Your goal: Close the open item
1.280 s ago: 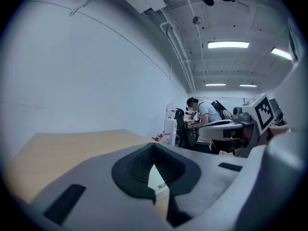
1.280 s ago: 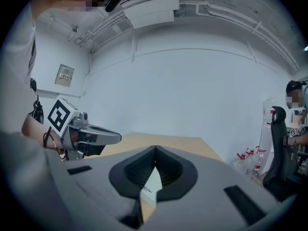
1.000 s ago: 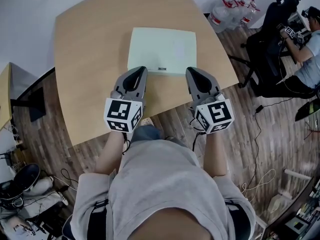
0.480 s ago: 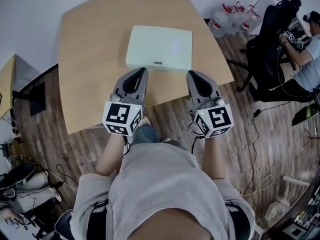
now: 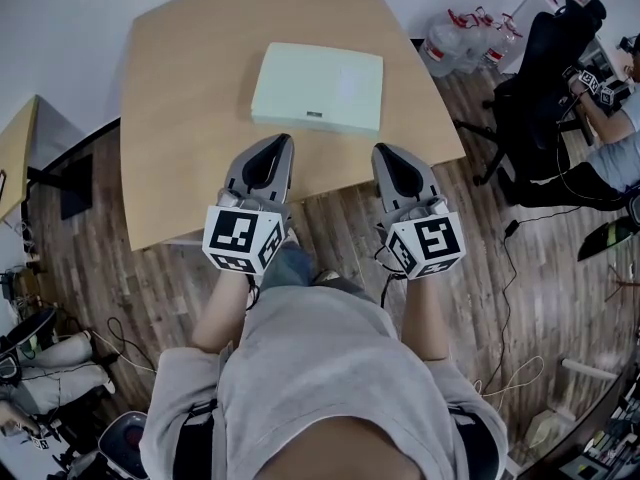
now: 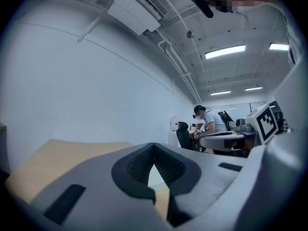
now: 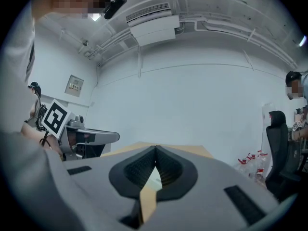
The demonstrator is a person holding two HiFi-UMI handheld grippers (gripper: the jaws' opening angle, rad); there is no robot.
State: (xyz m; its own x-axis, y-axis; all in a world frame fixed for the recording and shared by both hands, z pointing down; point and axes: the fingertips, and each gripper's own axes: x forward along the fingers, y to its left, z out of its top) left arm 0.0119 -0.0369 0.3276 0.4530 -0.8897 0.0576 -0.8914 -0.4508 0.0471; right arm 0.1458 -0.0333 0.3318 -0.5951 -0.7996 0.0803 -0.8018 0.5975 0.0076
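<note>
1. Left gripper [image 5: 274,140] and right gripper [image 5: 385,150] have drawn back from the box [image 5: 318,86], which they touched a second ago.
2. Box: mid-tabletop [image 5: 190,118], lid flat; closing appears complete.
3. Both grippers hang over the near edge, jaws pressed together and empty, probably because pushing needs no grip.

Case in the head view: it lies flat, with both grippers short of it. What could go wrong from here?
1. The case looks shut, but whether it is pressed fully down cannot be told; it may be logged closed too soon.
2. The left gripper and right gripper are shut and touch nothing; pressing with those narrow tips could slide the case on the table.
</note>
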